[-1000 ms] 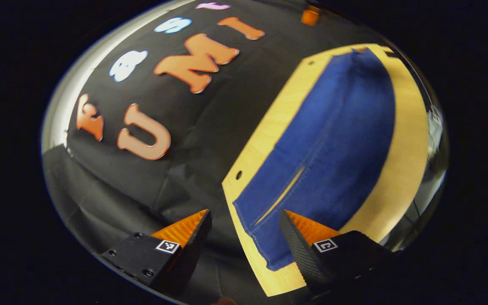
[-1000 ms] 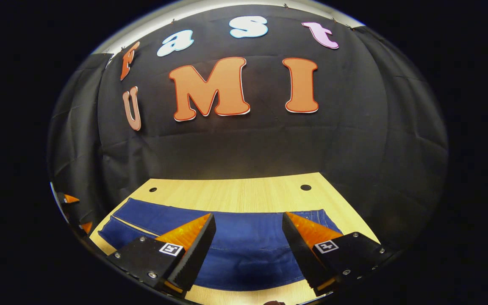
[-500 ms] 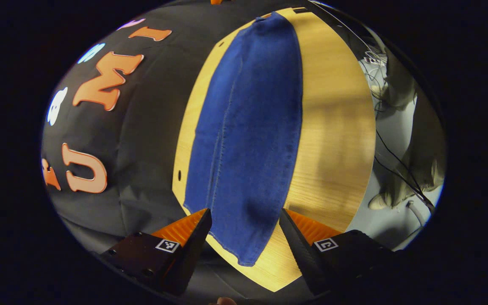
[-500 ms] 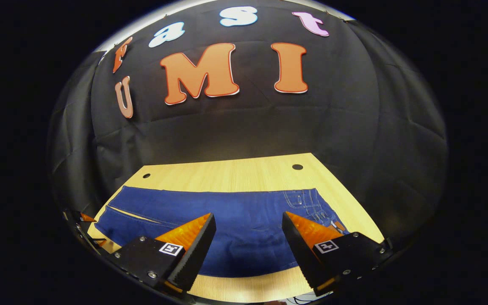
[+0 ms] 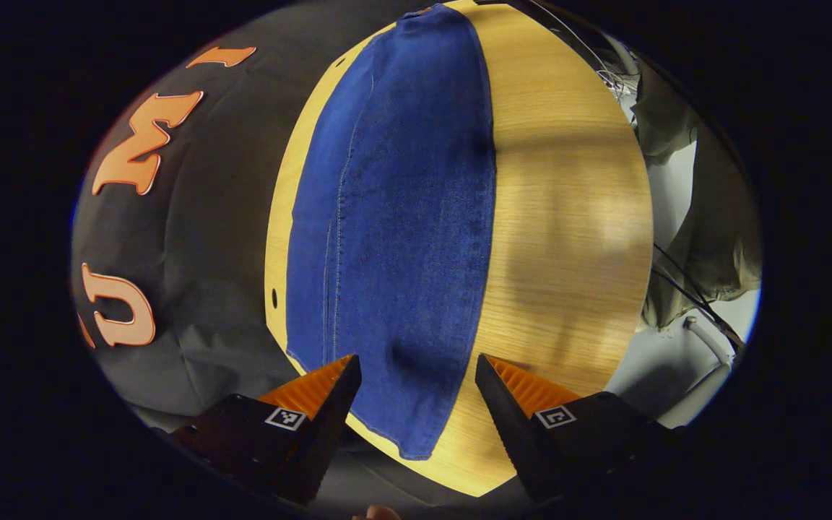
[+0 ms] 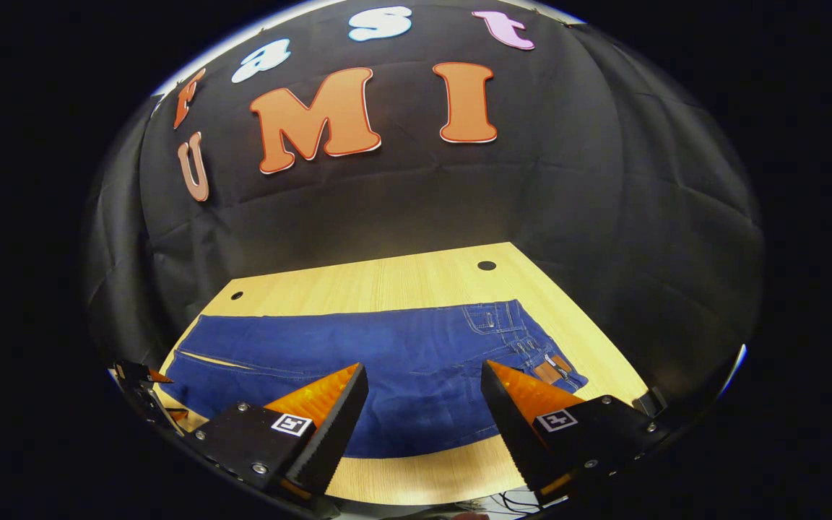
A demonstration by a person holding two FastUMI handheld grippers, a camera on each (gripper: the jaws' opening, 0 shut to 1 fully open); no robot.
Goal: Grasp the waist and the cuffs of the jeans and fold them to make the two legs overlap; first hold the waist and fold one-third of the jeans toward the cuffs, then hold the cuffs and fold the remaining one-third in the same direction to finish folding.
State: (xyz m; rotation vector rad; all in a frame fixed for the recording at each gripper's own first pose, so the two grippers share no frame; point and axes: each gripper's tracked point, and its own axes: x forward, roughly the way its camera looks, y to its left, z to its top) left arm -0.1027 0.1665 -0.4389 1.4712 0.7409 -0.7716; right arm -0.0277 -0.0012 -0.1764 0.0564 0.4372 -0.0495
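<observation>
- Left gripper view: your left tongs (image 5: pixel 416 379) are spread wide, nothing between the fingers, hanging above the near end of the bench (image 5: pixel 568 217).
- The jeans (image 5: pixel 401 217) lie flat along the bench, running away from you towards its far end. They are dark blue denim, and the cloth looks smooth with no bunching.
- The cuff end (image 5: pixel 405 426) sits nearest, just ahead of the gap between your fingers, close to the bench's near edge. A stitched seam runs lengthwise down the left part of the denim.
- The jeans lie nearer the wall side; a broad strip of bare light wood lies to their right. A small round hole (image 5: pixel 274 293) marks the bench near its left edge.
- Olive-coloured cloth (image 5: pixel 712 231) and some cables hang beyond the right edge of the bench.
- Right gripper view: your right tongs (image 6: pixel 423 401) are also spread apart and empty, above the front edge of the bench (image 6: pixel 387 278).
- The jeans (image 6: pixel 373 361) stretch crosswise here, legs laid one beside the other with a thin slit between them at left.
- The waist (image 6: pixel 531 347) is at the right, showing belt loops, pocket stitching and a brown patch.
- The other tongs (image 6: pixel 143 390) show at the far left, by the cuffs; I cannot tell their opening from here.
</observation>
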